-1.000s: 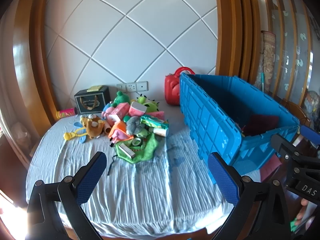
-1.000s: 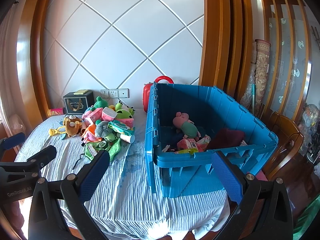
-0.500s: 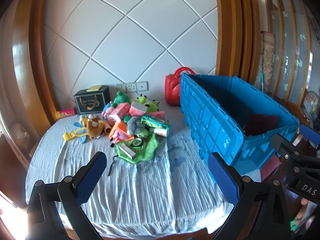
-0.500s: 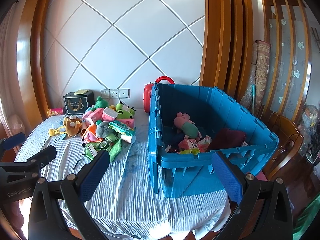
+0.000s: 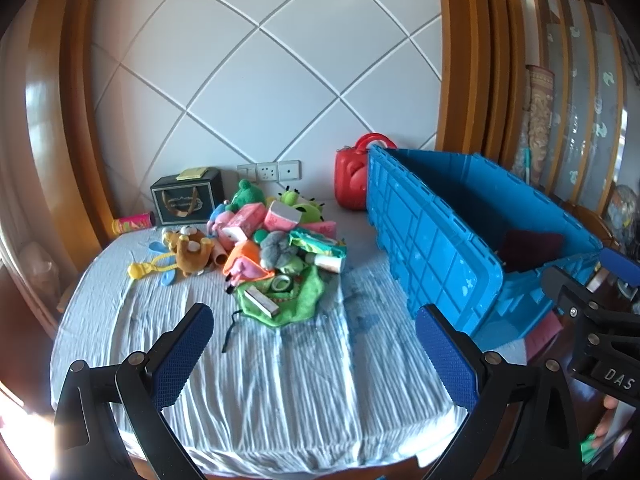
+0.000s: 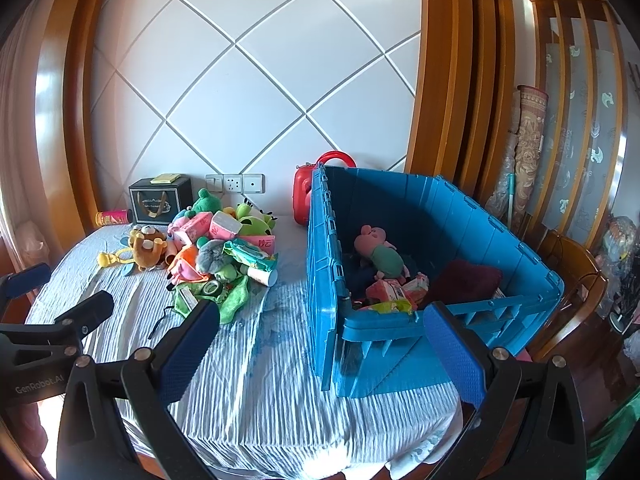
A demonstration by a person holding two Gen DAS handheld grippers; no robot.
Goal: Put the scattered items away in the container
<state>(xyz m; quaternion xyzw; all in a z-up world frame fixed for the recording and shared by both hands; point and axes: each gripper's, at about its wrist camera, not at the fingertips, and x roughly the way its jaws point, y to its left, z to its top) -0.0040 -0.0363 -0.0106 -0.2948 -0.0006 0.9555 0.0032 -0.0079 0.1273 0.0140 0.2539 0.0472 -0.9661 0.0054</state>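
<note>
The table, covered with a pale striped cloth, carries everything in the workspace. Its near half is bare cloth, which leaves clear approach room for both tools.

The blue container stands on the right part of the table with its top open, so items can be lowered in from above. It already holds a pink plush pig, a dark red cushion and several small packets; part of the load therefore lies where the task wants it.

The pile of scattered items sits left of the container, near it but apart, on the far half of the table. It includes a brown plush bear, a green cloth, pink packets and green plush toys. This portion remains outside the container.

A dark gift box and a red case stand at the wall; whether they belong to the task cannot be determined.

The left tool is spread wide and holds nothing, facing the pile. The right tool is likewise spread and empty, facing the container's near left corner. Both hang short of the items, in a posture suited to either reaching or withdrawing.
</note>
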